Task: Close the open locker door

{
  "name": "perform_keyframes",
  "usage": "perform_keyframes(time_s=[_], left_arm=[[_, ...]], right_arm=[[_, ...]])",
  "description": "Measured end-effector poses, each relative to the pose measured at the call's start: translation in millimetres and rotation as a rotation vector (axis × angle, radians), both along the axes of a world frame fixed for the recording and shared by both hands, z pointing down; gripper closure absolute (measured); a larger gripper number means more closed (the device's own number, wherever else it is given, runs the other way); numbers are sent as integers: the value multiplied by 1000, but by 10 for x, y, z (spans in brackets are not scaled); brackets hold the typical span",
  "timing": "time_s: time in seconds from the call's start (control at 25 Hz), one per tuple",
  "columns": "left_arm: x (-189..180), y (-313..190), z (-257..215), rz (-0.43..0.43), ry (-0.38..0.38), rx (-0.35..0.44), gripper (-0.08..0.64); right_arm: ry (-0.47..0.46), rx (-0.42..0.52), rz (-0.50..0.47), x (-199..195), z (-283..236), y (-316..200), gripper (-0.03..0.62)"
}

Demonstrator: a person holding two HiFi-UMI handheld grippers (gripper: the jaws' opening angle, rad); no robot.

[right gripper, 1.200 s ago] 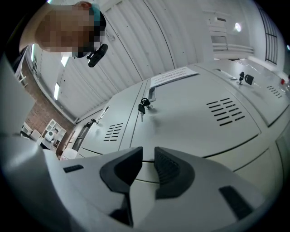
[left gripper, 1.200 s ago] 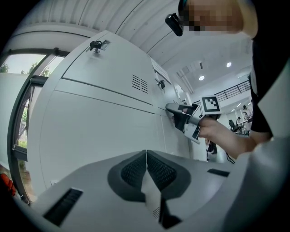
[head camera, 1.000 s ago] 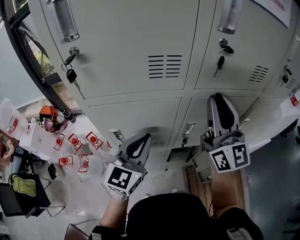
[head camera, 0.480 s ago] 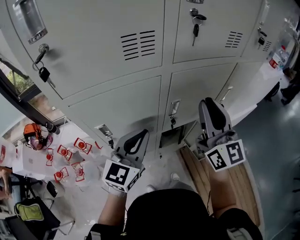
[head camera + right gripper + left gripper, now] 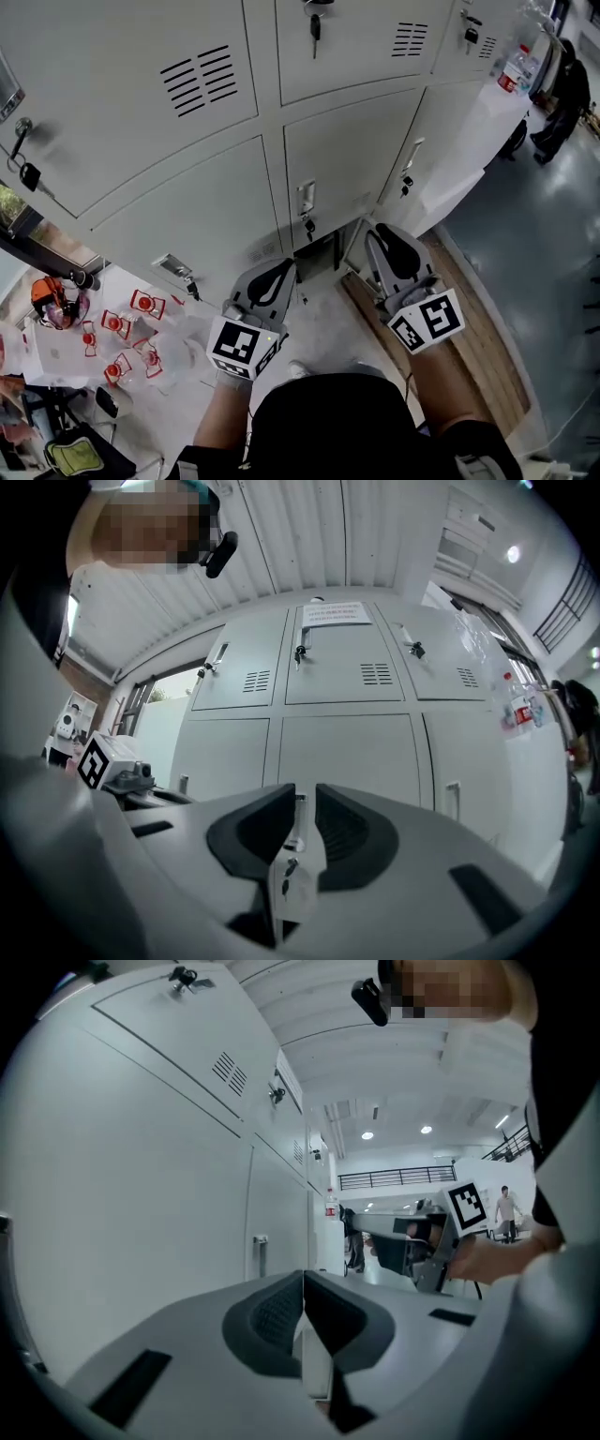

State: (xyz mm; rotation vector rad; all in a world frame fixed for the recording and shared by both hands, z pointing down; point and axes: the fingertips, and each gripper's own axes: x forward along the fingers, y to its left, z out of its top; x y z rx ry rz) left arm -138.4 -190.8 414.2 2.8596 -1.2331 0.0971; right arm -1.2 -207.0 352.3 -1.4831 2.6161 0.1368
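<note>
Grey locker bank (image 5: 169,141), two rows. The lower middle locker door (image 5: 352,159), with handle (image 5: 307,197) and hanging keys (image 5: 309,226), faces the right tool (image 5: 306,790), whose jaws stand slightly apart and empty. A dark opening (image 5: 319,258) shows below the door; whether it is ajar cannot be told. The left tool (image 5: 303,1283) is pressed together and empty. Nearby: wooden floor strip (image 5: 450,319), bottle (image 5: 512,70), red-marked clear packets (image 5: 142,304).

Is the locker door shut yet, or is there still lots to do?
Done: nothing yet; a dark gap shows below the middle lower door, so it looks unshut. In hand: the right gripper, jaws slightly apart and empty, points at that door without touching; the left gripper is shut, empty. Left: push the door closed.
</note>
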Motion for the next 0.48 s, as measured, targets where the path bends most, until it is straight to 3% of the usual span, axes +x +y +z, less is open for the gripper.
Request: perform_keyframes(time_s=[0.48], left_arm=[[951,84,230,150,-14,-55,538]], right_arm=[[36,-110,-11,601,440,388,516]])
